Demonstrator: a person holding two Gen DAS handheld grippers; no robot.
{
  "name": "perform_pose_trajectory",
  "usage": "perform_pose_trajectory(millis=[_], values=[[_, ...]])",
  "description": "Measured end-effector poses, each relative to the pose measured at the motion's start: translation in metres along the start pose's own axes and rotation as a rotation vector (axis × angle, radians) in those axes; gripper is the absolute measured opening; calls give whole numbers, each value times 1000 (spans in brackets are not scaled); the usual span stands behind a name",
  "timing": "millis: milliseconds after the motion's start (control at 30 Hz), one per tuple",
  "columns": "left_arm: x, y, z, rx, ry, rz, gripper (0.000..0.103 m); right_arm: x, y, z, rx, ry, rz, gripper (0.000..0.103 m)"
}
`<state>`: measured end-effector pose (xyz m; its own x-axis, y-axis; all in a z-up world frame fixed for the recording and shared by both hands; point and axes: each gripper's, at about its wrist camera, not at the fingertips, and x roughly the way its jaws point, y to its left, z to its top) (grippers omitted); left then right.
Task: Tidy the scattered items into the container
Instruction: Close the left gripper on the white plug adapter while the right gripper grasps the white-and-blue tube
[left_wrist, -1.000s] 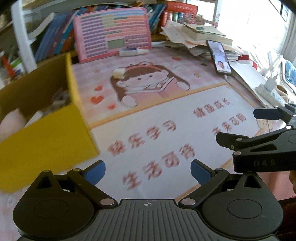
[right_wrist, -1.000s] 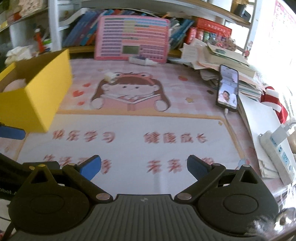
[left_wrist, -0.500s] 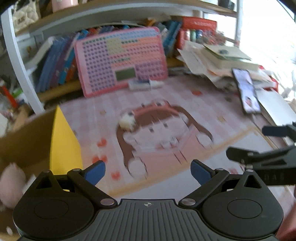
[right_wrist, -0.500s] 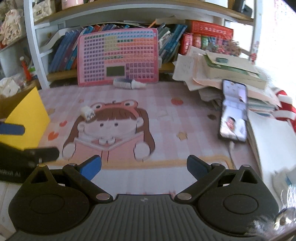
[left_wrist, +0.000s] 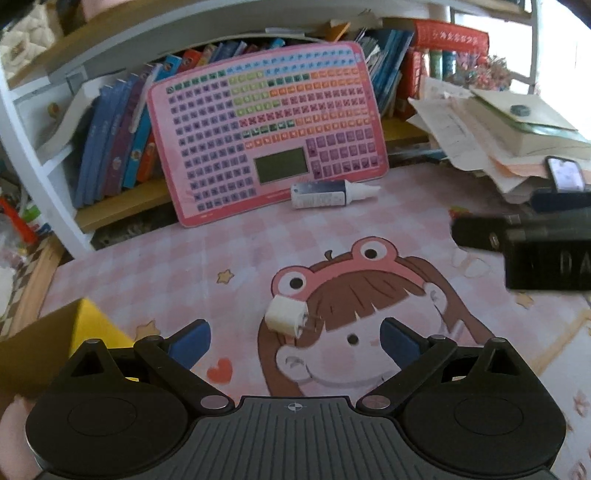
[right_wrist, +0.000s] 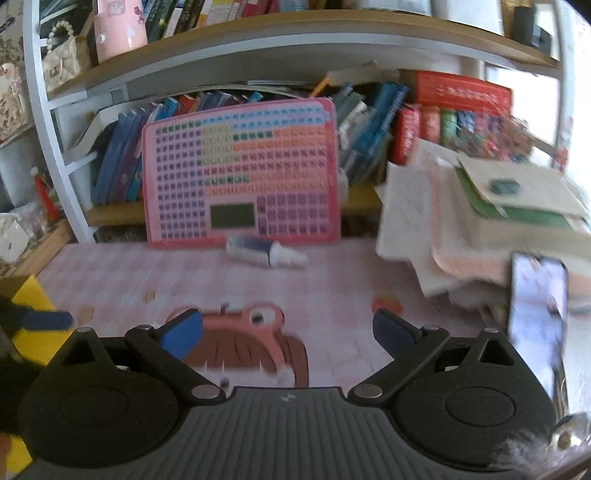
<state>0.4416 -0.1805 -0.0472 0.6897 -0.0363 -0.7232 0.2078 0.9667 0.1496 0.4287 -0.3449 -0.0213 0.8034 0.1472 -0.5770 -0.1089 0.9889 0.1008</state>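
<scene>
— What does the desk look like?

— A pink checked mat (left_wrist: 229, 258) with a cartoon girl printed on it covers the top. At the back a pink keyboard toy (left_wrist: 269, 129) leans against a shelf of books (left_wrist: 118, 140), and a small bottle (left_wrist: 328, 194) lies on its side just in front of it. To the right, a pile of papers (right_wrist: 480, 221) spills over the edge, with a phone (right_wrist: 537, 306) propped against it.

— And the tidying?

— A small white block (left_wrist: 286, 315) sits on the mat, on the girl's hair. The left gripper (left_wrist: 295, 341) hovers near it, blue fingers spread wide apart, holding nothing. The yellow box (left_wrist: 48, 347) stands at the left edge, just beside that gripper.

— Is there room to move?

— The middle of the mat is bare between the block and the bottle. The right gripper (right_wrist: 288, 332), also spread and empty, points toward the bottle.

— Anything unclear?

— The box is cut off by the frame, so its contents cannot be made out. The right view is blurred, and the block is hidden there.
</scene>
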Motion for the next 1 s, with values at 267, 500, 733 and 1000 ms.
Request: perform_pose_trajectory(millis=[267, 500, 733, 1000], values=[[46, 12, 13, -120, 1, 33, 93, 69, -1, 26, 4, 14, 52, 100], [76, 4, 7, -108, 76, 49, 75, 130, 3, 27, -82, 48, 59, 100], [83, 8, 1, -146, 82, 50, 69, 168, 21, 38, -294, -19, 95, 100], [79, 17, -6, -189, 55, 26, 61, 216, 27, 50, -365, 105, 162, 93]])
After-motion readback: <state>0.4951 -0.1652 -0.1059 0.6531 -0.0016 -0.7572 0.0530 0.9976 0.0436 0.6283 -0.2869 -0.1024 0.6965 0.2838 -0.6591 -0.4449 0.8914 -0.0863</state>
